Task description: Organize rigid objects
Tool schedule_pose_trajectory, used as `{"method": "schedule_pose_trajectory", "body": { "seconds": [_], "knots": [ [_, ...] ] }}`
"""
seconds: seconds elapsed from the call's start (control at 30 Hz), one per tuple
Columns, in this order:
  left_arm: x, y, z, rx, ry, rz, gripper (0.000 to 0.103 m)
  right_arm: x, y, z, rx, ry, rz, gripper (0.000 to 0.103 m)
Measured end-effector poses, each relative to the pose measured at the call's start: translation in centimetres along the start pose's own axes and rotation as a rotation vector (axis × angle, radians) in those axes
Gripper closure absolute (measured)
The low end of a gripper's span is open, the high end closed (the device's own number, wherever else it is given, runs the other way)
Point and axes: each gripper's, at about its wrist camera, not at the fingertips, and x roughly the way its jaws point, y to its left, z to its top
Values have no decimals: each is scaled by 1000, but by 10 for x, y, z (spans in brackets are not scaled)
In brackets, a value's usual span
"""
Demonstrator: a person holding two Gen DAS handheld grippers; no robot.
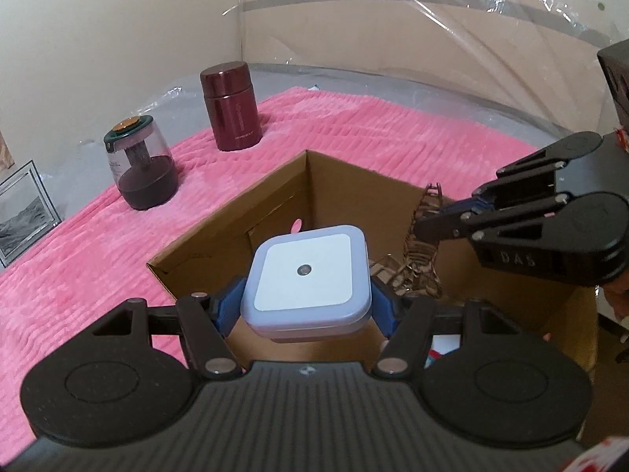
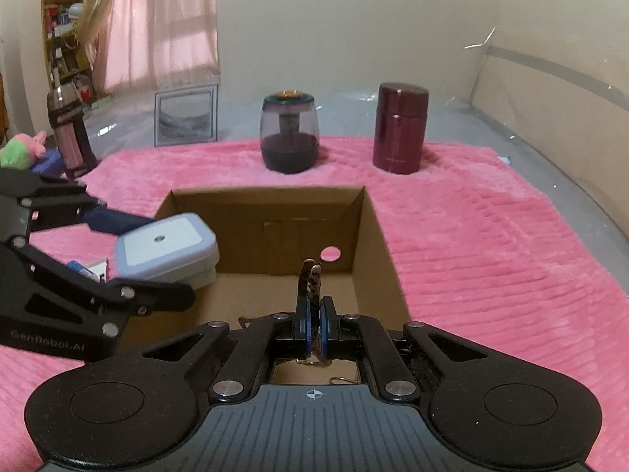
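Clamping the square night light (image 1: 306,275) by its two side walls, the left tool (image 1: 304,305) holds it over the cardboard box (image 1: 271,204); hard, light, smooth plastic; the right tool (image 2: 313,324), beside it, pinches a thin brown ornament (image 2: 311,281) shut.

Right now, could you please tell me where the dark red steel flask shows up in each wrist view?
Left wrist view: the dark red flask stands upper left on the pink blanket, right of the clear jar.
Right wrist view: the flask stands upper right of centre, beyond the cardboard box.
Shared landmark: the clear jar just left of it in both.
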Motion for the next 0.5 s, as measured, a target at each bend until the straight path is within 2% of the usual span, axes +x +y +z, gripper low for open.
{"method": "schedule_pose_trajectory", "body": {
  "seconds": [0.5],
  "knots": [
    [42,9,-6,41,88,3,41,49,-3,3,29,122,24,103]
  ]
}}
